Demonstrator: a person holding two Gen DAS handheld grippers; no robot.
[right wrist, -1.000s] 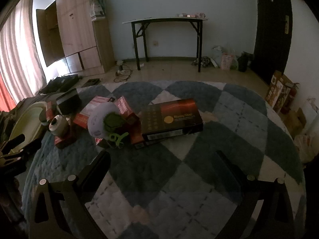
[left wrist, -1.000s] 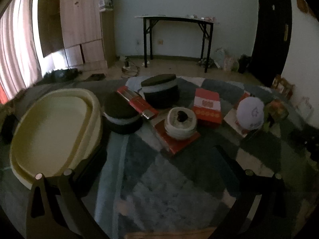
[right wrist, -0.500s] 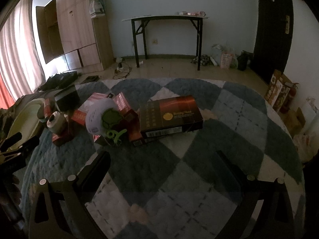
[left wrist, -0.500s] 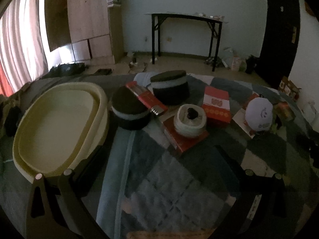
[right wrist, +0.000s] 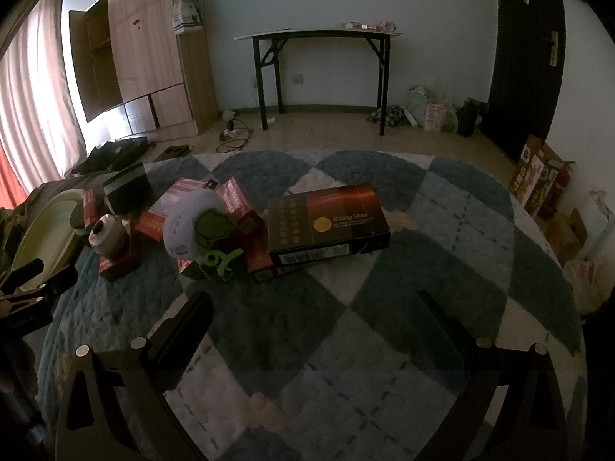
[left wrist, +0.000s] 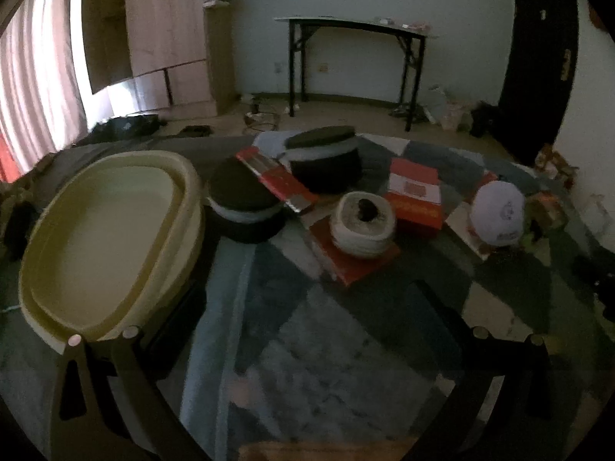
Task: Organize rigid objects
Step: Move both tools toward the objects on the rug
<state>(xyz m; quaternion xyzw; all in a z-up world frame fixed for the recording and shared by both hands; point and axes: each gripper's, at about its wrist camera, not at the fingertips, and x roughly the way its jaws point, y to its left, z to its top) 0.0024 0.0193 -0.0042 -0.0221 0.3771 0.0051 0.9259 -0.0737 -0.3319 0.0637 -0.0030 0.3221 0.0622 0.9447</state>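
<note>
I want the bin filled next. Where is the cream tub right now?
In the left wrist view the cream tub sits at the left on the checked rug, right beside a black round tin. In the right wrist view it peeks in at the far left edge.

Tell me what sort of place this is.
Probably a room in a home: a blue-and-white checked fleece blanket over a bed or table, a wooden wardrobe, and a black-legged folding table against the wall.

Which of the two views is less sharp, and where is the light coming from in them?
Left wrist view: dim and softly blurred, so the print on the red box is unreadable. Right wrist view: sharper, the dark carton shows legible lettering. In both, daylight enters from the curtain side at left, and fisheye bends the edges.
</note>
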